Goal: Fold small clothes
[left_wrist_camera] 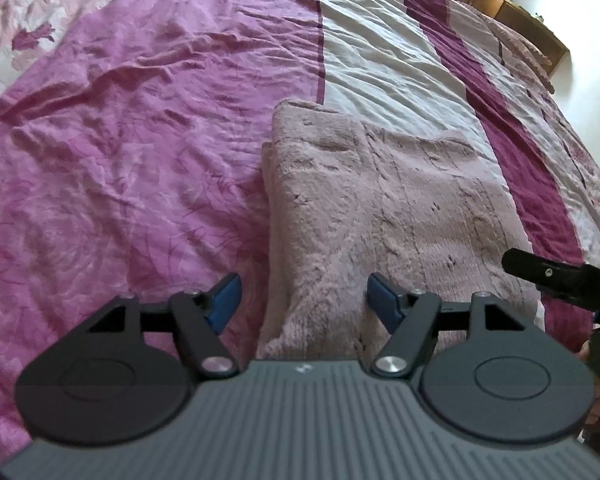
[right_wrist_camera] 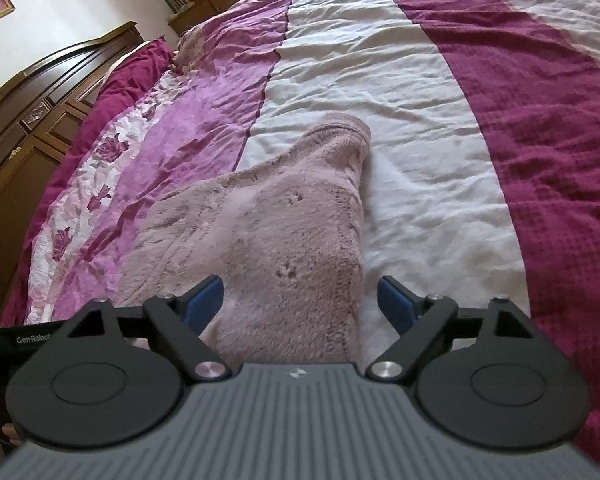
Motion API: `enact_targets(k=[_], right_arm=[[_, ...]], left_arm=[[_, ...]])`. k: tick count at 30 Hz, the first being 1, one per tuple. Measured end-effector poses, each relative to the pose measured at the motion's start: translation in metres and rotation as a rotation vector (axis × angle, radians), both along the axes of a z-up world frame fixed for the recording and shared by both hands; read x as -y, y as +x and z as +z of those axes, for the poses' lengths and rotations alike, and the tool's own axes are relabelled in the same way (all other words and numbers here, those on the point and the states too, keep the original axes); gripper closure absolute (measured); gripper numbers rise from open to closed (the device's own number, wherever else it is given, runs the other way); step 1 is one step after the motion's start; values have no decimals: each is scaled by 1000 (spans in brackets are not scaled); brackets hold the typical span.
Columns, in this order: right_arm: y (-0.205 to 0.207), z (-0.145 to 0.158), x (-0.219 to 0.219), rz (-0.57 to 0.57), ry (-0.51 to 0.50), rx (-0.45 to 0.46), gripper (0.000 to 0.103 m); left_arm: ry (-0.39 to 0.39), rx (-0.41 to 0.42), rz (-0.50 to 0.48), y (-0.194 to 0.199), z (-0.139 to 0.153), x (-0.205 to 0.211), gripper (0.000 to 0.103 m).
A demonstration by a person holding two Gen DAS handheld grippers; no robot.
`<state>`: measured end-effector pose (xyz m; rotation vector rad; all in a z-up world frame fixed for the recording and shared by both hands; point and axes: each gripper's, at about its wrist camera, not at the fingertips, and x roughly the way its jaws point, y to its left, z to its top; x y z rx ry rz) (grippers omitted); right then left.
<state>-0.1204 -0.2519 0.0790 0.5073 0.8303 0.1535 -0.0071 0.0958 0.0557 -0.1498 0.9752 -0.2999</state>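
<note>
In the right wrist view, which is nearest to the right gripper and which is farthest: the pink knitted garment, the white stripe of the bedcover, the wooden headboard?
From the right gripper:
1. Pink knitted garment, right between the open fingers.
2. White stripe, beyond and right of it.
3. Wooden headboard, far left.

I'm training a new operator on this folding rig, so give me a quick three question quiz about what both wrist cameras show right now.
1. True or false: the left gripper is shut on the pink fuzzy garment.
2. Multiple choice: the garment lies on A) a wooden floor, B) a striped bedspread, C) a chair.
3. Fill in: the right gripper has its fingers ____.

Key: 1 false; both grippers are open and hold nothing. 2 B. 3 open.
</note>
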Motion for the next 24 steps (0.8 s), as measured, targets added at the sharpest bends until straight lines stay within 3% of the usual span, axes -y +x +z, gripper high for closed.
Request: enact_targets(k=[2,5,15,24], right_arm=[[-5,3,-3,11,-13,1,10],[-15,8,-10,29,-43,2,7],[-42,5,-32,89,-89,-97,3],[-41,-6,-42,119,-103,-162,3]], left_arm=[[15,1,5,-5,2,1,31],[41,-1,15,-14,3,3,20],[99,-3,-21,-39,0,20,20],[180,-34,-43,-46,-12,33,20]])
